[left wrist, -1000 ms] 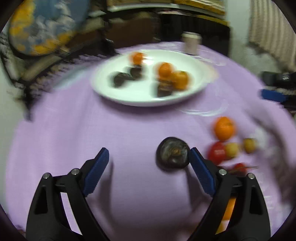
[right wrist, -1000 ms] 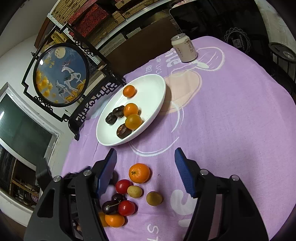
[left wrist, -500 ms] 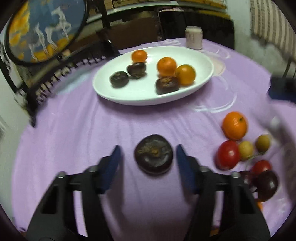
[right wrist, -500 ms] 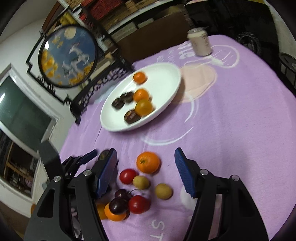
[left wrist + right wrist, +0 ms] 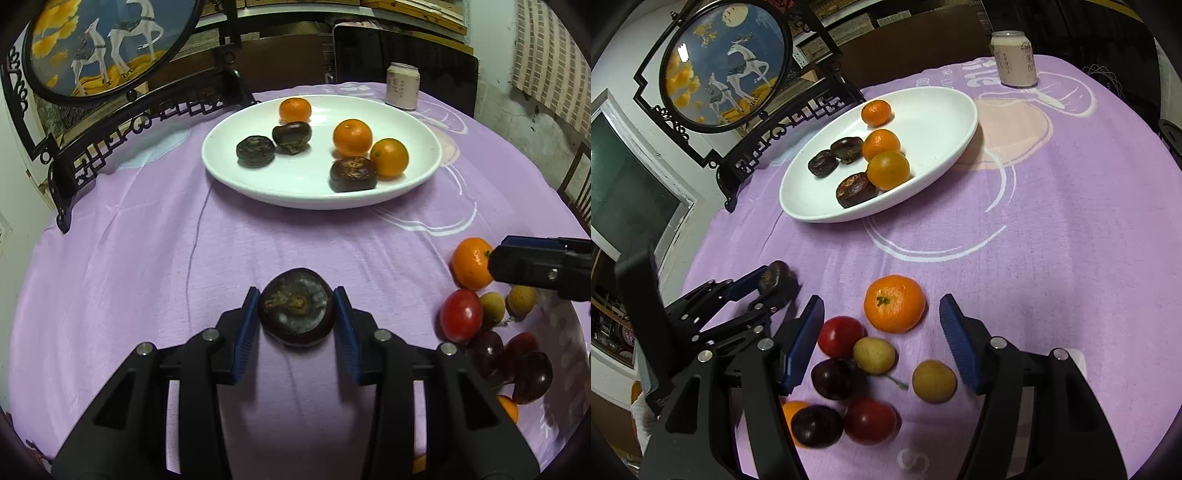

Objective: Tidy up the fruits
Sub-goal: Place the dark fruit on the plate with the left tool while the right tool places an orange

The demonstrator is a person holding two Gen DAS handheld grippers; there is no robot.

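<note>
Left claw [image 5: 297, 312] closed on a dark brown flattened fruit [image 5: 296, 307]; both blue pads press its sides, and the fruit sits on the purple cloth of the desk [image 5: 122, 258], nearer the camera than the white plate [image 5: 258, 184]. Plate holds three oranges and three dark brown fruits; one orange touches a dark fruit at the plate's near right. Right claw [image 5: 882, 339] open, jaws apart with nothing pressed between the pads, hanging over the loose pile on the cloth. In that view an orange [image 5: 894, 303] lies between the pad tips, touching neither. Nearer the camera lie a red fruit [image 5: 841, 336], two yellowish fruits [image 5: 874, 355], dark purple fruits [image 5: 833, 378] and another red one, most clustered and touching. A drink can [image 5: 1014, 59] stands upright beyond the plate. Framed deer panel [image 5: 720, 66] stands at the desk's far left edge.
</note>
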